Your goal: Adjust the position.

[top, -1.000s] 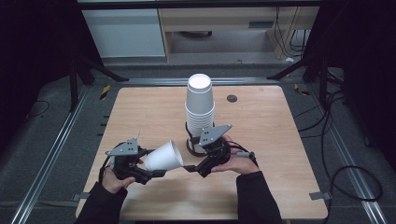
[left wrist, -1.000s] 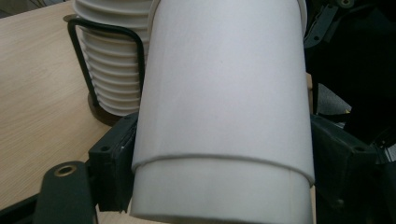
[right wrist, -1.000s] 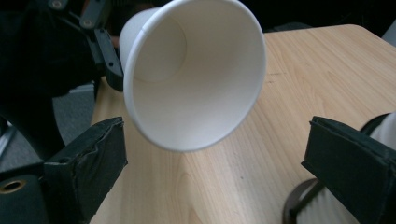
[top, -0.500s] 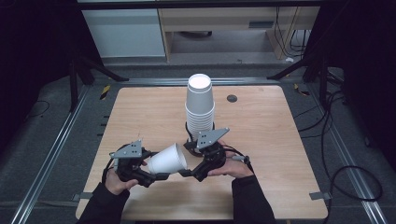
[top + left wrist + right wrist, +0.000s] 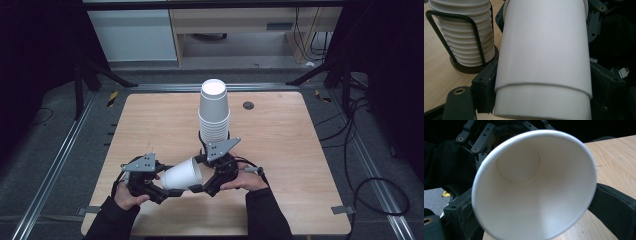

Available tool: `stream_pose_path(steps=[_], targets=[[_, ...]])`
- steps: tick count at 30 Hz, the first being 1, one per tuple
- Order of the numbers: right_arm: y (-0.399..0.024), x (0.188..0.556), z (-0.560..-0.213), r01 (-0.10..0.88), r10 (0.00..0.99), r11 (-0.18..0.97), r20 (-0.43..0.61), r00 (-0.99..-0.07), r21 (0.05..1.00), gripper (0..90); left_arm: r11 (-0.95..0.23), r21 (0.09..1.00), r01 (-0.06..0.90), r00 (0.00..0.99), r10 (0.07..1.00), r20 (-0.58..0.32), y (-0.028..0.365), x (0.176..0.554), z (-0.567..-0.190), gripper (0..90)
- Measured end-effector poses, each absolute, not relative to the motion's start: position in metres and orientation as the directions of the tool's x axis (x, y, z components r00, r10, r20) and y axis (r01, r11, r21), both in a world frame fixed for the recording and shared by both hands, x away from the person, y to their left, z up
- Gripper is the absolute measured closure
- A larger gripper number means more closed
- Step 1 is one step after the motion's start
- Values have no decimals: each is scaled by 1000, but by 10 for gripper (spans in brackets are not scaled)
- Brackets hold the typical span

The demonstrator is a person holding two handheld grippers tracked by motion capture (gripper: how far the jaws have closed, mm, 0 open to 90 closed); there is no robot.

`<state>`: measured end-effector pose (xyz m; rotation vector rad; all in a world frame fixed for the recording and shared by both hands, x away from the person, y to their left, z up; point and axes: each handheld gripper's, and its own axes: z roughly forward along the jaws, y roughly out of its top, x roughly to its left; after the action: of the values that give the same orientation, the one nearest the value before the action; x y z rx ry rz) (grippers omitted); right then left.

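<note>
- The white paper cup (image 5: 181, 175) lies on its side in the air between our two grippers, above the near edge of the table (image 5: 300, 165), just in front of the stack of cups (image 5: 214, 112) that stands in its black wire holder (image 5: 477, 42) near the table's middle.
- In the left gripper view we see a seam running round the white body (image 5: 544, 50), so we judge that two nested cups may be in hand; we cannot tell for certain.
- Our left gripper (image 5: 165, 189) pinches the base end: its black jaws press the white wall from both sides in its own view.
- Our right gripper (image 5: 202, 186) has its jaws at either side of the mouth end, and its view looks straight into the open rim (image 5: 534, 185); whether they are pressing the wall or merely flanking it, we cannot tell.
- Compared with a second ago, the cup has come lower and nearer to us, away from the stack, and both hands have drawn toward the near edge with it. The right gripper now sits closer to the rim.
- We read this as the cup being clear of the holder and offered from one gripper to the other, or pulled apart from a nested mate. The stack itself looks undisturbed.
- The thin wall will dent if both grippers squeeze hard.
</note>
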<state>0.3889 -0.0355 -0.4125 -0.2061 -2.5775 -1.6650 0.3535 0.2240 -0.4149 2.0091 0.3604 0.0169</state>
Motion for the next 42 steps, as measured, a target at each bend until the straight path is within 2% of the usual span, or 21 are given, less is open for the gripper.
stream_pose_path(steps=[14,32,36,42], targets=[[-29,391,-417,152,32,403,153,-988,902,67,-420,874,245,957,252,-147,223,354,-415,204],[-37,392,-410,142,71,413,123,-990,899,82,-443,860,252,948,294,-126,226,356,-414,159],[-42,395,-402,128,91,449,97,-991,884,81,-472,843,258,942,317,-111,228,357,-415,148],[-38,400,-390,90,106,576,35,-994,813,79,-538,799,269,934,349,-80,226,359,-421,136]])
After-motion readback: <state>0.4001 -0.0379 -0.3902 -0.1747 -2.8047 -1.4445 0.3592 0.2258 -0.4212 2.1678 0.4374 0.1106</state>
